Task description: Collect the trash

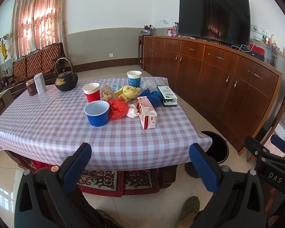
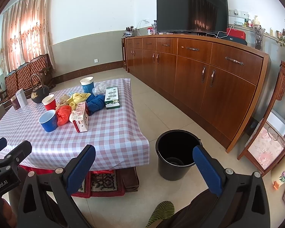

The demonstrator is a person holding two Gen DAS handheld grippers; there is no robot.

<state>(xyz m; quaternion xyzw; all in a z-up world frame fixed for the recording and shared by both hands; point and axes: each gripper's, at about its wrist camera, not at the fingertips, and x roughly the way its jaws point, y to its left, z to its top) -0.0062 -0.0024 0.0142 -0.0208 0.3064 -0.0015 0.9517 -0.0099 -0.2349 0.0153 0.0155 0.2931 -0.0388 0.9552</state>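
Two grippers hang short of the table, both empty. From the left wrist view, the left gripper (image 1: 140,163) holds its blue-padded fingers (image 1: 77,163) wide apart over the near edge of the checked tablecloth (image 1: 47,125). Trash sits bunched mid-table: a blue cup (image 1: 97,113) touching a crumpled red bag (image 1: 118,108), a red-and-white carton (image 1: 146,113) lying beside a white paper wad (image 1: 132,111), a red cup (image 1: 91,92) behind, yellow cloth (image 1: 127,92), blue cloth (image 1: 153,97), a green box (image 1: 166,95). A black teapot (image 1: 66,79) stands far left.

Over to the right wrist view: the right gripper (image 2: 143,168) has its jaws spread too, nothing between them. Beyond them a black bucket (image 2: 175,153) stands on the floor tiles just beside the table's corner, with the cluttered pile well apart from it, up on the cloth.
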